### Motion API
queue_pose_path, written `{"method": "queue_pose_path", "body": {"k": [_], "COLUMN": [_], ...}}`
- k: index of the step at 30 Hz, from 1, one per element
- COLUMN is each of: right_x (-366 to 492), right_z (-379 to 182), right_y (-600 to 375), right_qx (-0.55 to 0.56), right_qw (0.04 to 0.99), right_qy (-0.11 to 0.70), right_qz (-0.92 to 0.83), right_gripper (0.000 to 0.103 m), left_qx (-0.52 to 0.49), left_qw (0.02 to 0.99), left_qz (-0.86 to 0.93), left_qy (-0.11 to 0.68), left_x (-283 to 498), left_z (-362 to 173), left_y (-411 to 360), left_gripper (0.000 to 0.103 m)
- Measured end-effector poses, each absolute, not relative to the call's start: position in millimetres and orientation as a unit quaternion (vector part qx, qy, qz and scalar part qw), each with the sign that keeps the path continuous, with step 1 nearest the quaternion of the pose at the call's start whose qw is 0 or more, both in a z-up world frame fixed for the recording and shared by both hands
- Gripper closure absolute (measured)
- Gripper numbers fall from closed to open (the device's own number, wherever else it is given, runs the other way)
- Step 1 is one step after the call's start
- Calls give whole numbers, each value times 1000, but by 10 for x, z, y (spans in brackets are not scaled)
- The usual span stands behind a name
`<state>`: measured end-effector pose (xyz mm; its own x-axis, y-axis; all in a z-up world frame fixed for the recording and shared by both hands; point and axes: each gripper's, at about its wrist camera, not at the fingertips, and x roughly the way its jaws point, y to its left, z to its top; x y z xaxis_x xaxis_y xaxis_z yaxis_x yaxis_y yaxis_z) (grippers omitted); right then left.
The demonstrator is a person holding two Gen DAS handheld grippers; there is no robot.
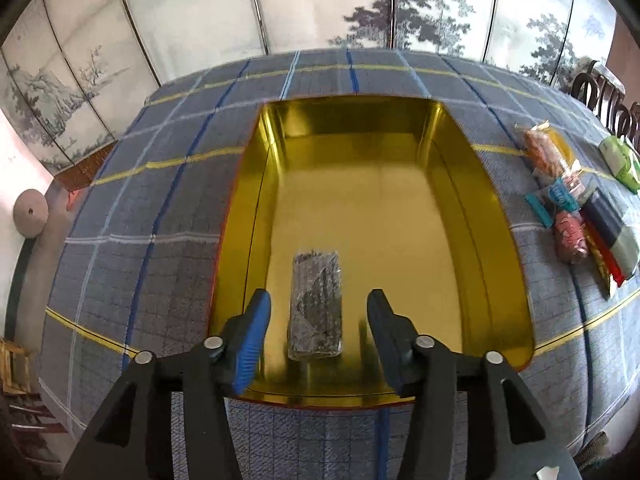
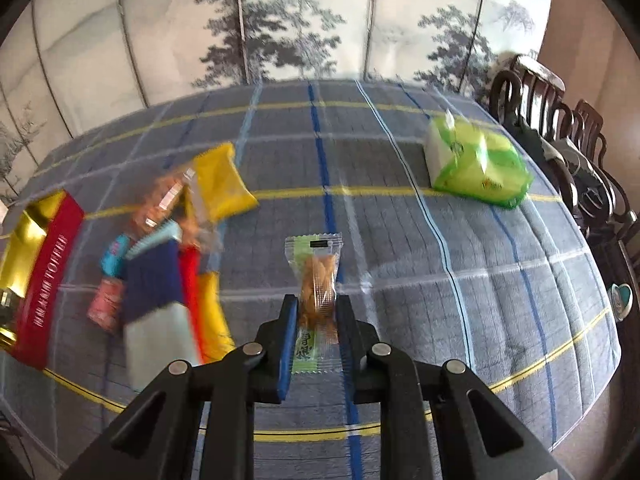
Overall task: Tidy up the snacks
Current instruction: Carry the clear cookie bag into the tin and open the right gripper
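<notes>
A gold tin box lies open on the plaid tablecloth; its red outer wall shows at the left of the right wrist view. A dark clear-wrapped snack bar lies on the tin's floor. My left gripper is open over the tin's near end, its fingers either side of the bar and apart from it. My right gripper is shut on a green-and-clear snack packet with brown pieces inside, held above the cloth. A pile of snacks lies beside the tin, also seen in the left wrist view.
A green tissue pack lies at the table's far right, also seen in the left wrist view. Dark wooden chairs stand along the right edge. A painted folding screen stands behind the table.
</notes>
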<state>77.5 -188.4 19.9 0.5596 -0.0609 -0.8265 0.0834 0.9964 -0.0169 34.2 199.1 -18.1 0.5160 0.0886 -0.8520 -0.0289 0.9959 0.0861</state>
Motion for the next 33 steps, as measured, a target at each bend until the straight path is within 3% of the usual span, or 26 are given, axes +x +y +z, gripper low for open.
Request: {"method": "queue_pose_path", "body": {"k": [5,12,23,33], "right_x": [806,808,760,771], "right_z": [445,536,357,173], "right_y": [-1499,-593,616,1072], "right_qx": [16,1,-43,-72], "right_qw": [895,890,860,839], "right_qy": [445,442,462,485], "right_qz": [8,110,213,235], "right_gripper": [84,84,84,83], "left_qx": [17,8,-31,-42], "left_qw": [887,899,882,871], "left_qz": [35,72,132,156], "left_qy": [461,432,451,464], "left_x": [250,79,-186,-306], "left_z": [65,348,255,162], "left_y": [2000,2179,2597,2783], "left_gripper": [44,37,37,37]}}
